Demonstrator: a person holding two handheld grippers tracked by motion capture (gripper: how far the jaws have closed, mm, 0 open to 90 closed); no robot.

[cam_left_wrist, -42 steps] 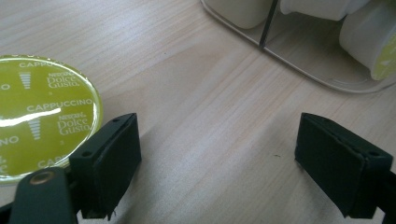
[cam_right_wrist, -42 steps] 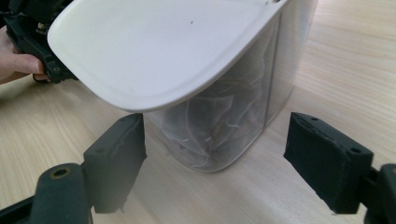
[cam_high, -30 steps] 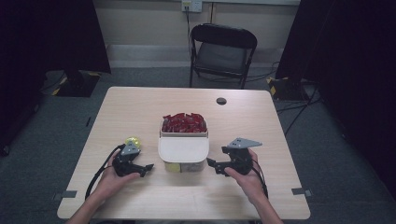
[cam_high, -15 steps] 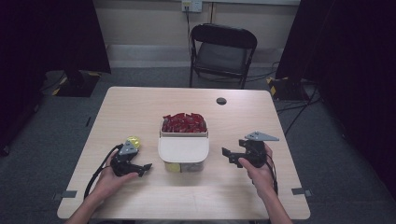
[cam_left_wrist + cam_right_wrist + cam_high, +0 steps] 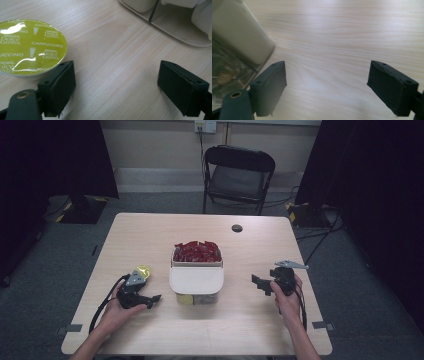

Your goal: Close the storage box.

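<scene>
Both jaw pairs are spread, empty: left gripper [image 5: 150, 298] at the container's [image 5: 196, 280] eight o'clock, beside the green capsule [image 5: 29, 47]; right gripper [image 5: 258, 282], just opened, at three.

The green capsule [image 5: 30, 47] runs off the left edge in the left gripper view, so part of the foil print is cut; its base sits partly behind the near jaw; the clear box [image 5: 175, 22] gets clipped at the top and right there. In the right gripper view the box [image 5: 234, 52] is blurry, contents unreadable. From the high view, the red packets [image 5: 197, 251] are too small to make out.
</scene>
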